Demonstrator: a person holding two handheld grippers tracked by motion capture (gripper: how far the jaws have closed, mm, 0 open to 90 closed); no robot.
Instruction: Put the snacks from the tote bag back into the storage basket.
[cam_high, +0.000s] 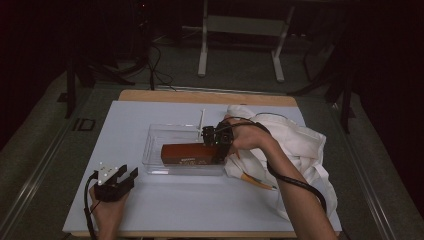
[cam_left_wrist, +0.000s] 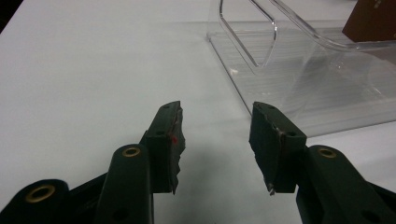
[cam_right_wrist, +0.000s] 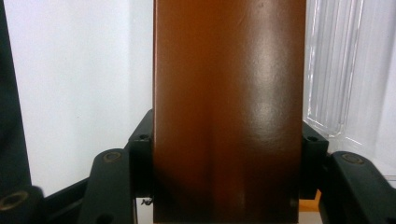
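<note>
A long brown box (cam_high: 187, 153) lies low over the front of a clear plastic tray (cam_high: 155, 142) at mid-table. My right gripper (cam_high: 218, 150) grips its right end; in the right gripper view the box (cam_right_wrist: 229, 107) sits between both jaws, with the pads of the gripper (cam_right_wrist: 226, 158) against its sides. My left gripper (cam_high: 127, 176) rests on the white sheet at the front left, apart from the tray. Its jaws (cam_left_wrist: 217, 135) stand open with nothing between them. The tray (cam_left_wrist: 303, 79) and a corner of the box (cam_left_wrist: 373, 18) lie ahead of it, to the right.
A crumpled white cloth bag (cam_high: 300, 145) lies right of the tray, under my right forearm, with an orange-tipped stick (cam_high: 257, 181) at its front. A thin white rod (cam_high: 201, 122) stands at the tray's back. The white sheet (cam_high: 175, 205) covers the table.
</note>
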